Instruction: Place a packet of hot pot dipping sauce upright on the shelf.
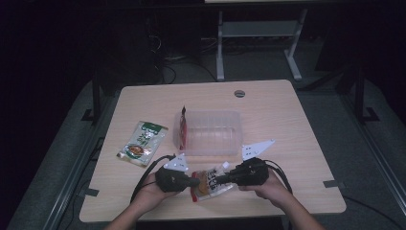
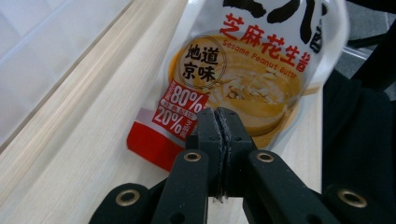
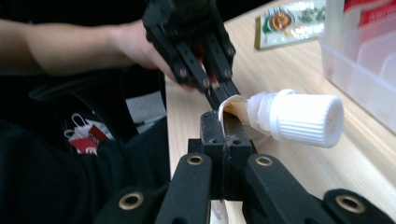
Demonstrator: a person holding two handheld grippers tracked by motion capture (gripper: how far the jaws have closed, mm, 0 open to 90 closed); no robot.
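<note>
Sauce pouch [image 1: 209,182] near desk's front edge: soft, floppy, slippery film. Left gripper [image 1: 194,182] pinches bottom edge, right gripper [image 1: 221,180] pinches top beside cap [image 3: 306,119]. Grip seams, not belly.

The high view is dim, its surroundings nearly black; only the table [image 1: 268,103] is lit. Both gripper views are brighter, slightly soft.

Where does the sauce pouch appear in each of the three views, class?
High view: sauce pouch at bottom centre, between both grippers.
Left gripper view: upper centre, printed face showing.
Right gripper view: centre, white cap end.
Shared landmark: clear plastic box.
</note>
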